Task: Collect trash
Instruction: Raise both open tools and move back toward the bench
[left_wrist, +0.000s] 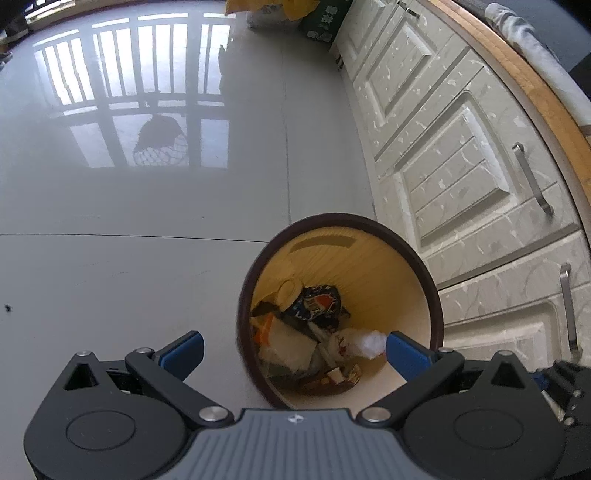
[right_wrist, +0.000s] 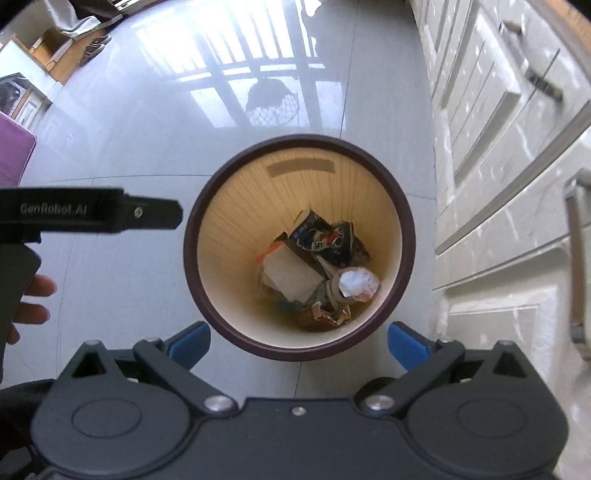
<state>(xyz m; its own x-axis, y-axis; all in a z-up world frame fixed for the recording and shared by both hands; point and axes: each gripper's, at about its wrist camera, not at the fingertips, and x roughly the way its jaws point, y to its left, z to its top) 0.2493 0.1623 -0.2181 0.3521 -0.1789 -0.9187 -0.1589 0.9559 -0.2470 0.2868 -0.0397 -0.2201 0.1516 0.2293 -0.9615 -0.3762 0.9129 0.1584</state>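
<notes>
Bin: round cream plastic wastebasket with dark brown rim (right_wrist: 395, 206) is seen mid-frame, beside white cabinet doors (right_wrist: 491, 155) | Trash: crumpled white paper wad (right_wrist: 356, 282) lies inside atop wrappers, apparently just deposited | Tongs: right gripper (right_wrist: 299, 341) and left gripper (left_wrist: 293, 350) are spread wide, nothing pinched, likely for release.

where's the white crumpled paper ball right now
The white paper ball lies inside the round bin, on its right side near the cabinets, next to the flat beige card and below the dark snack wrapper.
</notes>
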